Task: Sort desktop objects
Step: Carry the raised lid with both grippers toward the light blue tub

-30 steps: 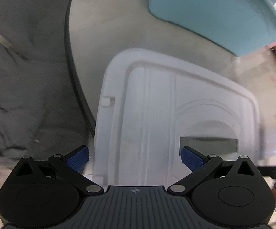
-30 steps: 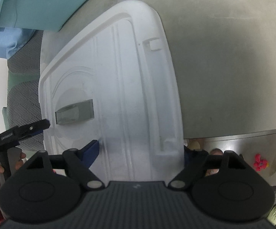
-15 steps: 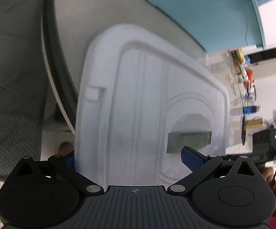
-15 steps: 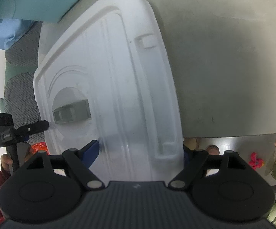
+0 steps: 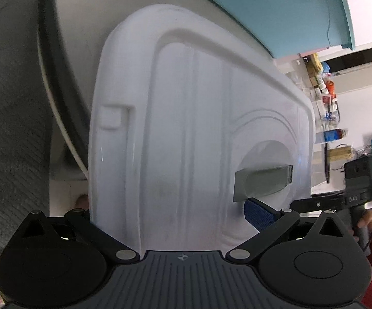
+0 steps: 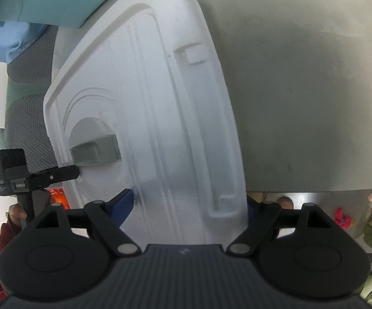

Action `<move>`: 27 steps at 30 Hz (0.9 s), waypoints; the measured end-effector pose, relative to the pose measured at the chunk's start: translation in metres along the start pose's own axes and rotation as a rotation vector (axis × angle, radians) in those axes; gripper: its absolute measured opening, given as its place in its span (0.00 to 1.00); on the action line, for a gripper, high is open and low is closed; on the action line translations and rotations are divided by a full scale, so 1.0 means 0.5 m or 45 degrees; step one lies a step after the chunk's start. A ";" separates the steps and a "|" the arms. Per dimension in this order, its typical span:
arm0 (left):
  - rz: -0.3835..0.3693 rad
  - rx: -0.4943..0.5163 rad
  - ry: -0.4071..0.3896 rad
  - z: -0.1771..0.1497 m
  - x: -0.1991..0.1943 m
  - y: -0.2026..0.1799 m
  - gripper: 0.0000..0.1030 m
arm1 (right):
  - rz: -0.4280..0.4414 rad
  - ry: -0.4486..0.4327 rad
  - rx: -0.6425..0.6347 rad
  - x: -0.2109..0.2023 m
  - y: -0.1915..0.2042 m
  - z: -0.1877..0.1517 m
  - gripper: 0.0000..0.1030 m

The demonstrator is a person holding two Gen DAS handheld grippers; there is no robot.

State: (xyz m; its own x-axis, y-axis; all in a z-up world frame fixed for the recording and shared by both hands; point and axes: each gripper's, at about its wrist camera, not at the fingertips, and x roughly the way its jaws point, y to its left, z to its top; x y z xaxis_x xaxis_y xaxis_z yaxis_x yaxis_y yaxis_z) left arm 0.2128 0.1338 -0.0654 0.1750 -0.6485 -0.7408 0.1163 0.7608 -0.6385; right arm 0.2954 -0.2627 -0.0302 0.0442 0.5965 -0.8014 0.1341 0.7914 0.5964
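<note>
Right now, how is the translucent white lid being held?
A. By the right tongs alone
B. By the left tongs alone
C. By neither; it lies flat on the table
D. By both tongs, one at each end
D: the left tongs and the right tongs each straddle an edge of the white lid, which is up off the grey table.

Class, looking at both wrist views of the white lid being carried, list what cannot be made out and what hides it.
- Left wrist view: the left tongs have one finger behind the lid.
- Right wrist view: the right tongs have their right finger behind the lid.
- Both views: whatever lies under the lid.
- Left wrist view: shelf items, too small and blurred.
</note>
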 end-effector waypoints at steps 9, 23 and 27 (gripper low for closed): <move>0.073 0.061 -0.035 0.008 -0.009 -0.034 1.00 | 0.004 -0.006 0.002 -0.005 -0.007 0.000 0.81; 0.129 0.053 -0.095 -0.014 -0.062 -0.039 1.00 | -0.047 -0.048 -0.085 -0.015 0.026 0.001 0.82; 0.131 0.064 -0.101 -0.023 -0.074 -0.045 1.00 | -0.040 -0.057 -0.081 -0.016 0.028 -0.005 0.82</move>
State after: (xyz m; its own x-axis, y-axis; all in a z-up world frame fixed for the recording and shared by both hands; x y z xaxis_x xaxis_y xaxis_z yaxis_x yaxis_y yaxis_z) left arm 0.1924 0.1405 -0.0260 0.2649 -0.5644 -0.7818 0.1426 0.8248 -0.5471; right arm 0.2944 -0.2563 -0.0152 0.0851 0.5658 -0.8201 0.0731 0.8173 0.5715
